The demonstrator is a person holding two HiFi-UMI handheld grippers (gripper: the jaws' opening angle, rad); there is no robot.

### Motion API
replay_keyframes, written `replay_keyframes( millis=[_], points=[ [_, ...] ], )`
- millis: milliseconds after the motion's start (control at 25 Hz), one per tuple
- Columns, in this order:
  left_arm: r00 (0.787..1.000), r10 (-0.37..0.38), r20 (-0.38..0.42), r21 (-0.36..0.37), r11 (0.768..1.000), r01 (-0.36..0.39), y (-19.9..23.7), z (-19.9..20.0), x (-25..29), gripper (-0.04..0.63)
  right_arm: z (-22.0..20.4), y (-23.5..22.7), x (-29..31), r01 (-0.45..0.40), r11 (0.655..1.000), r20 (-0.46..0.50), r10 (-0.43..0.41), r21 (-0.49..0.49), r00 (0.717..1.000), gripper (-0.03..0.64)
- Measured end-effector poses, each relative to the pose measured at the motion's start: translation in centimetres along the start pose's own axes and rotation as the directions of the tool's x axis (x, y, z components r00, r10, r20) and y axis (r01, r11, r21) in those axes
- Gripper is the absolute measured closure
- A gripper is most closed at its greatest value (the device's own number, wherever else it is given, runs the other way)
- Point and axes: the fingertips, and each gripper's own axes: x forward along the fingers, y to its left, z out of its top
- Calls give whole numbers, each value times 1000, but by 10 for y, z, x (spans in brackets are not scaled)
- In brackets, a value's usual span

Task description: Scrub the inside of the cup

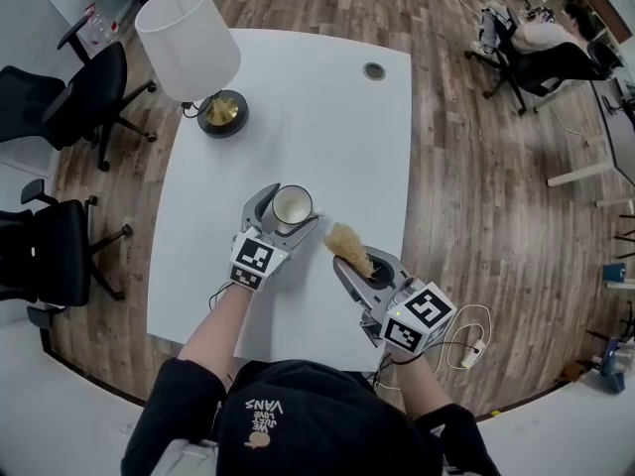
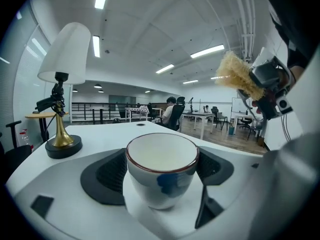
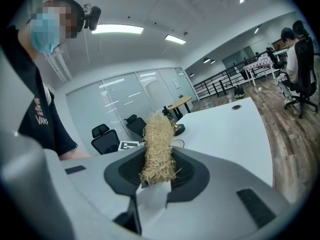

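Note:
A white cup (image 1: pixel 292 206) with a dark red rim and a blue mark sits between the jaws of my left gripper (image 1: pixel 285 212), which is shut on it above the white table (image 1: pixel 327 117). In the left gripper view the cup (image 2: pixel 161 171) is upright and looks empty inside. My right gripper (image 1: pixel 355 261) is shut on a straw-coloured fibre scrubber (image 1: pixel 349 246), a short way to the right of the cup and apart from it. The scrubber (image 3: pixel 157 151) stands up from between the right jaws. From the left gripper view the scrubber (image 2: pixel 239 75) shows at the upper right.
A table lamp (image 1: pixel 193 48) with a white shade and brass base stands at the table's far left. A cable grommet (image 1: pixel 374 70) is near the far edge. Black office chairs (image 1: pixel 60 107) stand left of the table. A person (image 1: pixel 556 43) sits far right.

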Motion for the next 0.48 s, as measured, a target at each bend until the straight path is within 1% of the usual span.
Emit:
replay_keyframes(
  millis=[160, 280, 480],
  points=[
    [997, 30, 78, -27, 999, -28, 5, 27, -23, 193, 3, 3, -1, 10, 1000, 16, -10, -11, 1000, 517],
    [995, 41, 94, -4, 999, -41, 3, 45, -46, 193, 5, 10, -2, 10, 1000, 27, -9, -21, 1000, 517],
    [991, -8, 132, 2, 1000, 8, -14, 74, -86, 196, 12, 22, -5, 17, 999, 54, -15, -39, 998, 517]
  ],
)
